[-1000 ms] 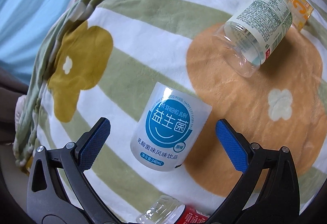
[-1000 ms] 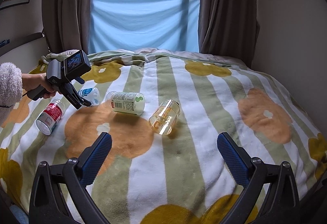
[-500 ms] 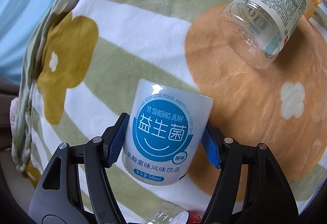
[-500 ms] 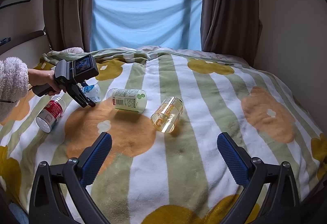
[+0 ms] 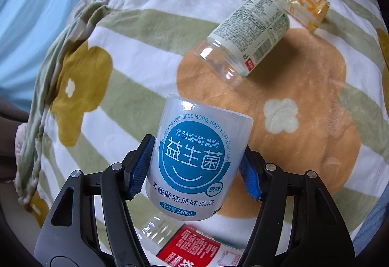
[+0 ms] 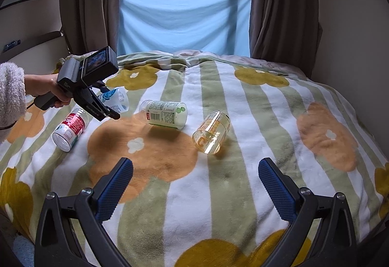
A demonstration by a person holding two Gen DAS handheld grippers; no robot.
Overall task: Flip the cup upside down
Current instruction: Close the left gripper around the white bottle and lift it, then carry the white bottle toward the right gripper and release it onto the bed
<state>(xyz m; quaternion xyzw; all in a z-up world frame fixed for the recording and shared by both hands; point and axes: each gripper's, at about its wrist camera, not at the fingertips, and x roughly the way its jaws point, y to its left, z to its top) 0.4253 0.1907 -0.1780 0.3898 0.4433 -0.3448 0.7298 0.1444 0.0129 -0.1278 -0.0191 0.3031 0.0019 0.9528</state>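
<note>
The blanket (image 6: pixel 218 106) was white with sage-green stripes, mustard and orange flowers. At lower centre of the left wrist view, the cup (image 5: pixel 194 164) was frosted white — blue circle, white lettering — between blue pads (image 5: pixel 139 169).

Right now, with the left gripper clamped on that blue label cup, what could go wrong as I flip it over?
The left gripper pinches the blue label cup on its smooth, rounded sides, so it could slip or twist while turning. The blanket looks soft and uneven, so the flipped cup may tip when set down. The red label cup lies right beneath and the green label cup is nearby; a low swing might knock them.
</note>
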